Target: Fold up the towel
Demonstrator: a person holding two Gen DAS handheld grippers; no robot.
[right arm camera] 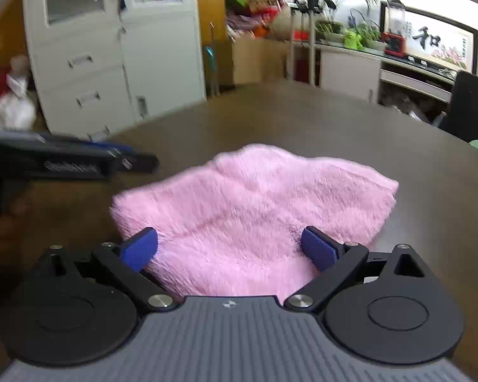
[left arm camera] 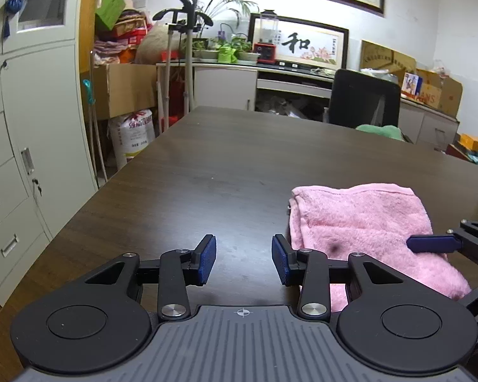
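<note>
Pink towel folded on the dark bench, both claws spread and holding nothing.

The left claw [left arm camera: 243, 262] hangs over bare bench [left arm camera: 226, 159], its blue pads parted, just left of the towel [left arm camera: 363, 229]. The towel lies in a thick folded bundle toward the right. The right claw [right arm camera: 229, 250] is wide open over the towel's near edge, pads either side of the pile, perhaps brushing it; blur hides contact.

left gripper [left arm camera: 243, 262] | black linkage, silver screws | blue ribbed fingers [left arm camera: 207, 259] | grey grooved base (crosshair mark)
</note>
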